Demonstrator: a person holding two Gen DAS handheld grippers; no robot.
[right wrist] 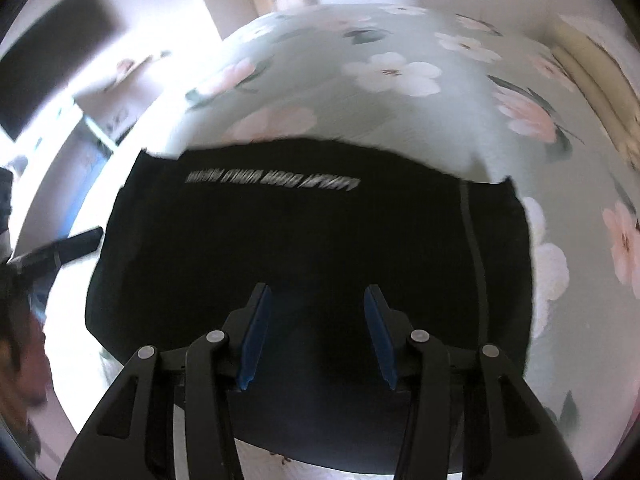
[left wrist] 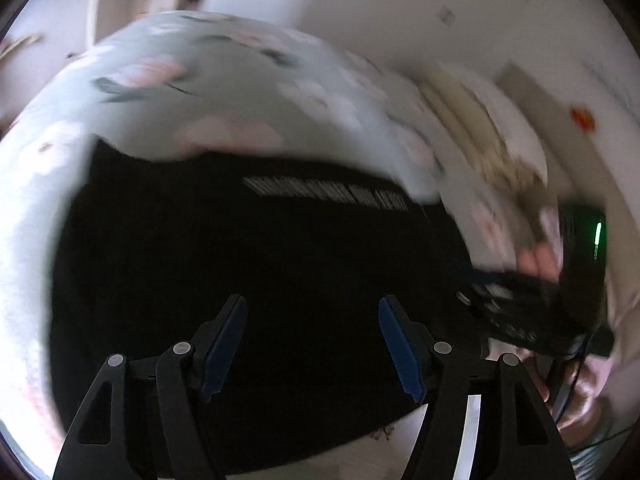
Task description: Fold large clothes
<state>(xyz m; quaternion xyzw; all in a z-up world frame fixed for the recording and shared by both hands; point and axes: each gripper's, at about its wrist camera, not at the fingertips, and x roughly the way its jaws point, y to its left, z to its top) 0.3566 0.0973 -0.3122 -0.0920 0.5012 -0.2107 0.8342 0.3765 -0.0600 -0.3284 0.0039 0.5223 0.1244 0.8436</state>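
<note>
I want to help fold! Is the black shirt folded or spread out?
Folded: the black printed garment lies as a compact rectangle on the floral bedsheet.

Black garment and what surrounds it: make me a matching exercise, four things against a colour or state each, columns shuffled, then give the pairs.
Column one:
1. black garment
2. bedsheet
3. left hand-held gripper
4. lettering on the garment

Column two:
A. pale green with pink and white flowers
B. open, nothing between its blue pads
C. white, in one line near the garment's far edge
D. lying flat on the bed

Pairs: 1-D, 2-A, 3-B, 4-C
</note>
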